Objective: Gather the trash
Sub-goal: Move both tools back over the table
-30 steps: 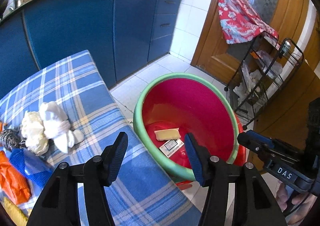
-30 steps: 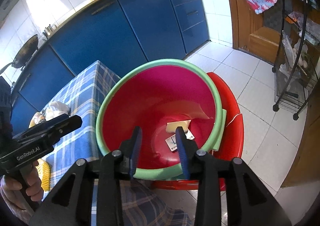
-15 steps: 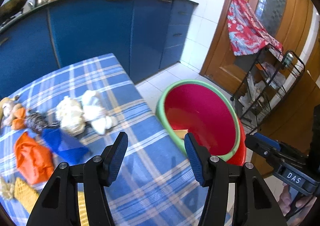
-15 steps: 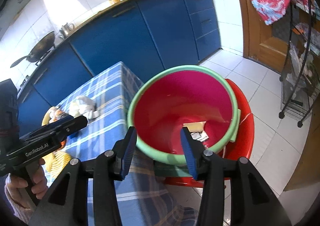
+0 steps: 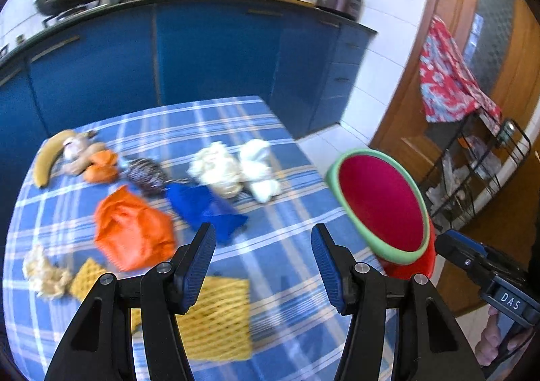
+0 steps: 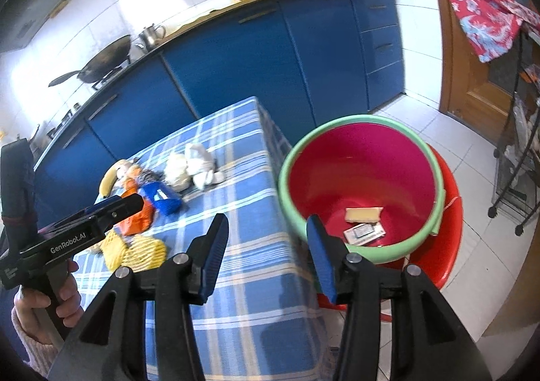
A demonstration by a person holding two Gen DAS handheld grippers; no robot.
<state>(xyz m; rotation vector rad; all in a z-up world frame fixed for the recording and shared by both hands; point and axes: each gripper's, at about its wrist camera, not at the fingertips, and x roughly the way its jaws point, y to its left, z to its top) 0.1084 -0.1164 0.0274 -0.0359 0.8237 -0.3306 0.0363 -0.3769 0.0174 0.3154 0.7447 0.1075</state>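
Overhead, both claws apart and empty, right claw (image 6: 266, 252) just widened, crumpled orange wrapper (image 5: 133, 229), round red bucket (image 6: 357, 158)

My left camera looks down over the table (image 5: 287, 242); my right one over the bucket (image 6: 357, 158) – both views share them.

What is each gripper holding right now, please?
Left gripper: open, holding nothing.
Right gripper: open, holding nothing; its jaws have just been opening.

Counted on the worktop (image 5: 290, 246): white paper wads (image 5: 216, 171) 2 | orange bag (image 5: 131, 229) 1 | blue wrapper (image 5: 202, 205) 1 | banana (image 5: 49, 155) 1 | yellow nets (image 5: 216, 317) 2 | basin (image 6: 290, 178) 1, scraps (image 6: 362, 214) inside 2
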